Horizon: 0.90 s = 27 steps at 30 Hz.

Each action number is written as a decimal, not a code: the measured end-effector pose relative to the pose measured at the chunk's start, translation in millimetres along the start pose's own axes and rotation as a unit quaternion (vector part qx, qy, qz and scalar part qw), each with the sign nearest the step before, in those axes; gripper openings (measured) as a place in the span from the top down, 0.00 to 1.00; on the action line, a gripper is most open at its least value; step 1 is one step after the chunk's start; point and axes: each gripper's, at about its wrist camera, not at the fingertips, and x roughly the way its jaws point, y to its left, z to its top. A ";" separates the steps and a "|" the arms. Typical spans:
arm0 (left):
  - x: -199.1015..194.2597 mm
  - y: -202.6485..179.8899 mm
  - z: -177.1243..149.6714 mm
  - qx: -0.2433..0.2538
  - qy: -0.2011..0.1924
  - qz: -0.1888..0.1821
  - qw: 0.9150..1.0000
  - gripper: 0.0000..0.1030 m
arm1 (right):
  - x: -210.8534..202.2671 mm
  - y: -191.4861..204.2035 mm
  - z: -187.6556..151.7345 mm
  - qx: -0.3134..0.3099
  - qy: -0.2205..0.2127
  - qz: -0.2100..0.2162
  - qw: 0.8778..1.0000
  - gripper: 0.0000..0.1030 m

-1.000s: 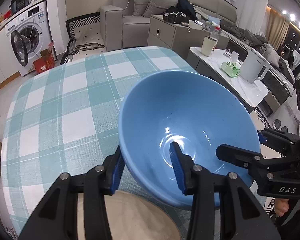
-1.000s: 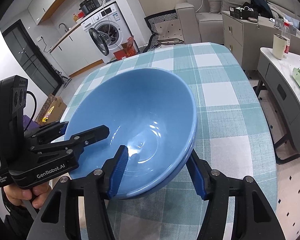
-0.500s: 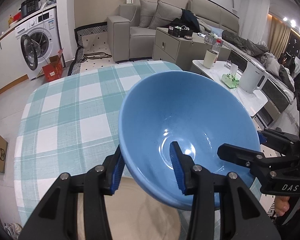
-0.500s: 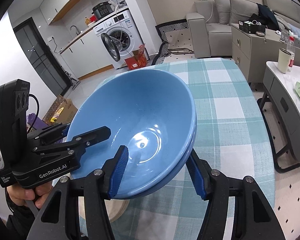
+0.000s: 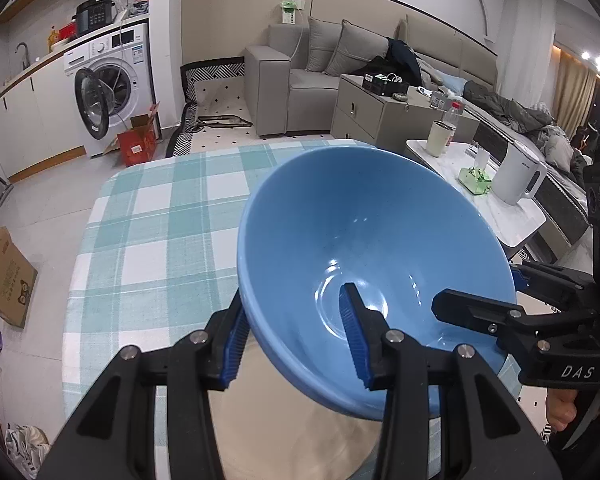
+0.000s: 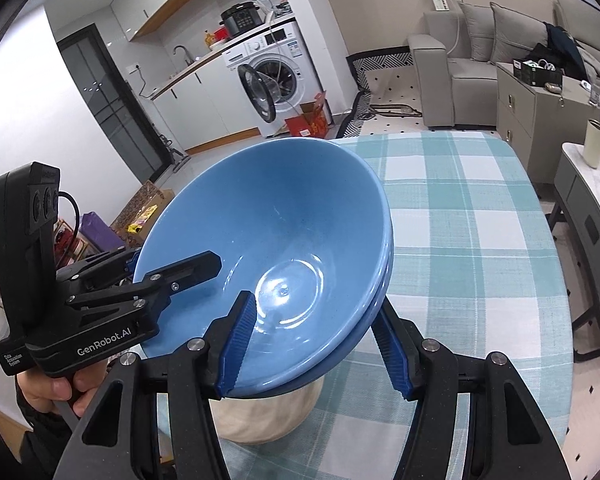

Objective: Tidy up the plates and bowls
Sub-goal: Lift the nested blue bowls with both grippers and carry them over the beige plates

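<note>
A large blue bowl [image 5: 380, 248] is held in the air, tilted, above the table. In the right wrist view it shows as two nested blue bowls [image 6: 276, 232] with a double rim. My left gripper [image 5: 296, 340] is shut on the near left rim, one finger inside and one outside. My right gripper [image 6: 320, 344] is shut on the opposite rim in the same way. Each gripper shows in the other's view. A beige plate [image 6: 268, 416] lies on the table below the bowls, mostly hidden.
The table has a teal and white checked cloth [image 5: 160, 232]. To the right stands a white side table with a kettle [image 5: 518, 176] and a cup [image 5: 440, 138]. A washing machine, a sofa and cardboard boxes are beyond the table.
Both grippers have lifted the blue bowls higher above the table and the plate. The table looks farther away. The grips have not changed.
</note>
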 end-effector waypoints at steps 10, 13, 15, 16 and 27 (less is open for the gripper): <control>-18.2 21.5 -23.5 -0.017 -0.005 0.024 1.000 0.58 | 11.4 29.5 -8.5 -0.023 0.019 0.021 0.999 0.42; -19.5 27.3 -30.3 -0.022 -0.003 0.026 0.999 0.58 | 17.0 34.9 -12.2 -0.027 0.026 0.028 0.999 0.42; -19.4 31.0 -34.9 -0.025 -0.001 0.029 0.999 0.58 | 19.5 38.8 -14.7 -0.031 0.029 0.030 0.999 0.42; -19.7 32.3 -36.9 -0.026 -0.001 0.030 0.999 0.58 | 20.8 40.4 -15.9 -0.032 0.030 0.031 0.999 0.42; -14.2 50.2 -61.1 -0.048 0.006 0.033 0.998 0.58 | 45.2 50.9 -30.0 -0.046 0.054 0.040 0.997 0.42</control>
